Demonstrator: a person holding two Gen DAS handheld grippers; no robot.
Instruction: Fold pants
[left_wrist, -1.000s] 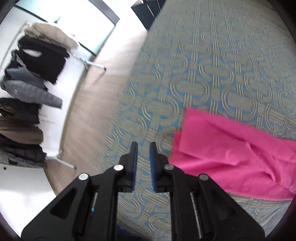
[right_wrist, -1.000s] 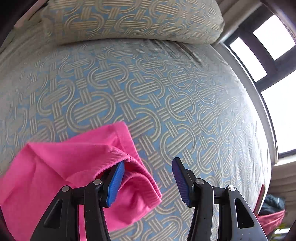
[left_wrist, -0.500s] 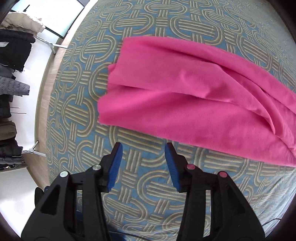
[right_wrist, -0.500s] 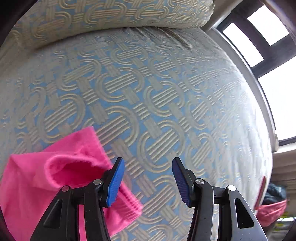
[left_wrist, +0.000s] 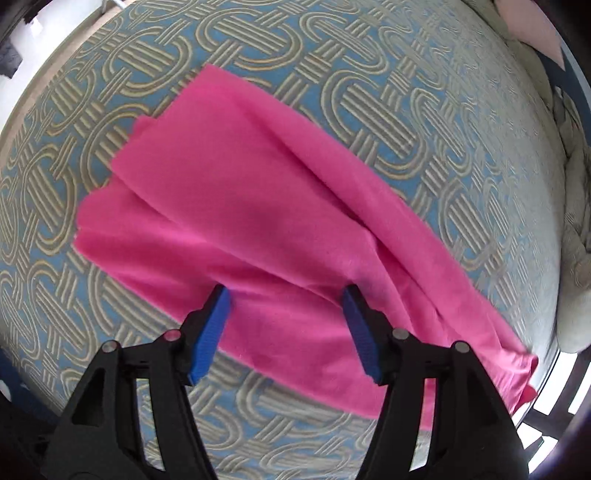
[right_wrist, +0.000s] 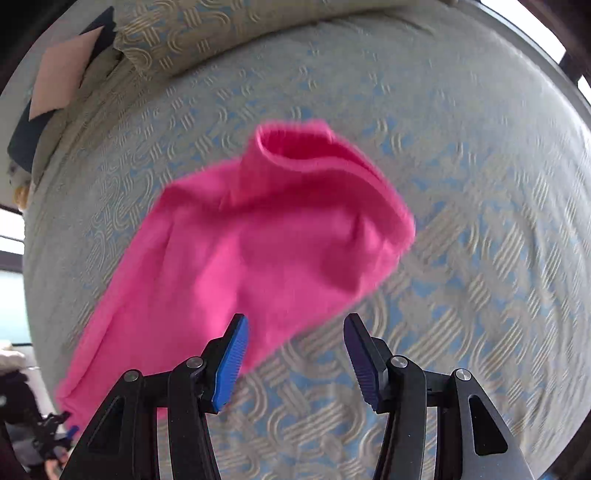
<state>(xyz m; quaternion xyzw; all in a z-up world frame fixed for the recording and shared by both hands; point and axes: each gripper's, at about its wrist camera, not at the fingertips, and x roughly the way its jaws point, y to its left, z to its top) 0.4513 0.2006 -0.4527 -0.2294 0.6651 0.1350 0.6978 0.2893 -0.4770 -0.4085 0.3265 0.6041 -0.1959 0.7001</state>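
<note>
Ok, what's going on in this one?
A person with a gripper in each hand is folding pink pants on a patterned bed. The pants lie roughly flat, legs together. The left gripper is above the leg end, fingers opening; the right gripper is open near the waistband end. Neither grips the cloth.

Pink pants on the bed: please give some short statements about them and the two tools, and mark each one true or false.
1. The pink pants lie on a bedspread patterned in blue and beige. True.
2. The left tool is clamped shut on the fabric. False: its jaws are opening, wide apart above the pants, gripping nothing.
3. The right tool holds nothing. True.
4. The pants are already folded into a small neat square. False: they lie stretched out long and wrinkled.
5. A pillow lies at the far end of the bed. True.
</note>
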